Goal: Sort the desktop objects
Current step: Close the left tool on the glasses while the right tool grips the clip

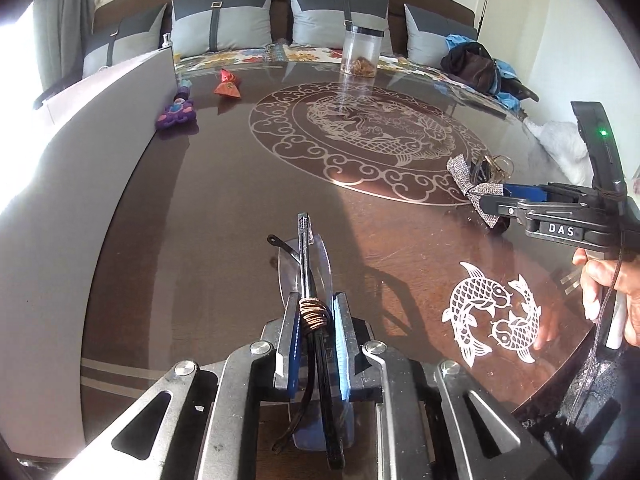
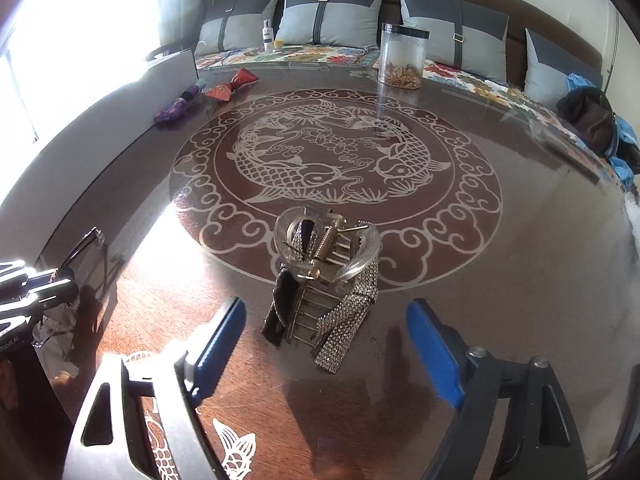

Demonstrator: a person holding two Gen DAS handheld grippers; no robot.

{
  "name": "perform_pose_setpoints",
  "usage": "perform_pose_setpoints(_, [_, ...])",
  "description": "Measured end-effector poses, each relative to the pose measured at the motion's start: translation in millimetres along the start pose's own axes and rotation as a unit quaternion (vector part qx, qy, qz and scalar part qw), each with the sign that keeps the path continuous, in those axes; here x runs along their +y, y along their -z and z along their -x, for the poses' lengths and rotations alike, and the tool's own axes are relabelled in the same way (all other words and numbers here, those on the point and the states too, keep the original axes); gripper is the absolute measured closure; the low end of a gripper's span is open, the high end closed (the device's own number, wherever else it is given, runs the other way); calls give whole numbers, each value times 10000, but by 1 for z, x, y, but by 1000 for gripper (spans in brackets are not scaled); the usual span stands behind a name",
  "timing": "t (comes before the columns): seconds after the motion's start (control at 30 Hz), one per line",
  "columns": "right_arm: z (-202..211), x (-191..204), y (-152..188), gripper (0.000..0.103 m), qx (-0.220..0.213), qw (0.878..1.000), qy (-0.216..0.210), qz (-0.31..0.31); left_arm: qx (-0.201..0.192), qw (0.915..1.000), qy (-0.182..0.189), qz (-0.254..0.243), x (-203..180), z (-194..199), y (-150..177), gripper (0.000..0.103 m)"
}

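Both hands are at the pick-up step. The left gripper (image 1: 314,336) is clamped on the folded glasses (image 1: 306,264) near the table's (image 1: 200,200) front edge; lifting seems next. The right gripper (image 2: 326,344) stands open, the rhinestone hair clip (image 2: 326,268) just ahead between its pads, untouched.

White letters "DAS" stood on a black label on the right gripper (image 1: 494,206), near the table's right edge. Faint lettering on the left gripper (image 2: 60,288) stayed unreadable.
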State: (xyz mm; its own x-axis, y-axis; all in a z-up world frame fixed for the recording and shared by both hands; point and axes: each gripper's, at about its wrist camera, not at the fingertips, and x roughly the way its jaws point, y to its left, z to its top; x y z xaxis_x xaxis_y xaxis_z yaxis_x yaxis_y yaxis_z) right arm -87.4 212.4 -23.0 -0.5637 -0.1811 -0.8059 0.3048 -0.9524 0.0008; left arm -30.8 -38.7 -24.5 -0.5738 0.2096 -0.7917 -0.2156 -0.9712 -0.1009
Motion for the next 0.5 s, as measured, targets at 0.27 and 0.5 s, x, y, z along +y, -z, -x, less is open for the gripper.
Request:
perform_pose_setpoints(0.27, [38, 5, -24, 102, -160, 9998, 144, 6, -642, 9956, 450, 508, 22, 47, -10, 89])
perform_pose_setpoints(0.5, [22, 10, -45, 9, 194, 9991, 341, 168, -783, 9923, 553, 788, 46, 60, -4, 89])
